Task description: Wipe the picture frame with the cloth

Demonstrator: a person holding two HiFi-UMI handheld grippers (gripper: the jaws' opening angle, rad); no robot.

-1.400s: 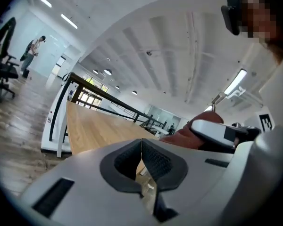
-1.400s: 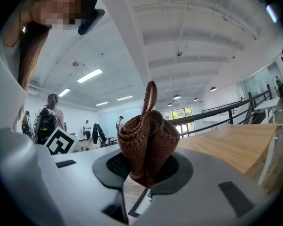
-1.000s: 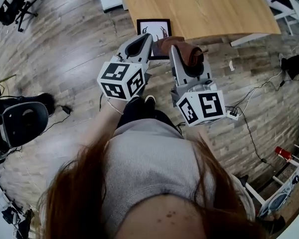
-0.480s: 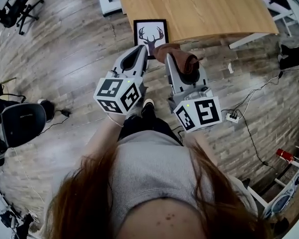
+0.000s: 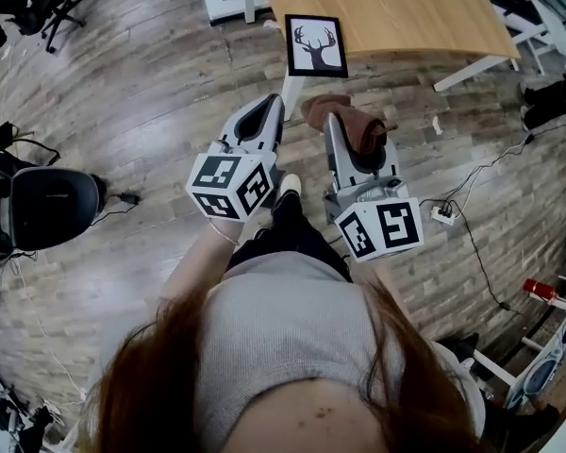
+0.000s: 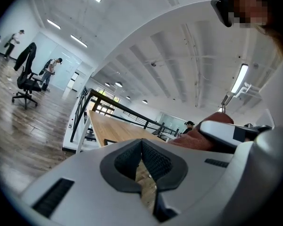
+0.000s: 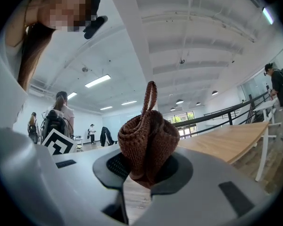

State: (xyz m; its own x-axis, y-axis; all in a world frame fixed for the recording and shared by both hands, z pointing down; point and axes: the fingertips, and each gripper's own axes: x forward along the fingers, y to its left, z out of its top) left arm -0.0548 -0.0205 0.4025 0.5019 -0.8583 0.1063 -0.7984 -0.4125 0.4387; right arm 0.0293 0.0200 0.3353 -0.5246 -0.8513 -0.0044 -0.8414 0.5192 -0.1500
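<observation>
The picture frame [image 5: 316,45], black-edged with a deer print, sits at the near left corner of the wooden table [image 5: 406,8]. My left gripper [image 5: 275,100] is held over the floor short of the frame, shut and empty; in the left gripper view its jaws [image 6: 142,144] meet with nothing between them. Beside it, my right gripper [image 5: 332,116] is shut on a bunched brown knitted cloth [image 5: 357,125]. In the right gripper view the cloth [image 7: 148,140] stands up out of the jaws, its loop pointing upward. The cloth [image 6: 212,134] also shows at the right of the left gripper view.
A black office chair [image 5: 47,206] stands on the wooden floor to the left, another [image 5: 38,3] at far left. A power strip [image 5: 443,217] and cables lie on the floor to the right. White table legs [image 5: 472,69] flank the table. People stand far off [image 7: 59,117].
Both grippers have pulled back from the table together. The frame, half hidden behind the gripper tips before, now shows whole with floor between it and them. The cloth stays in the right gripper.
</observation>
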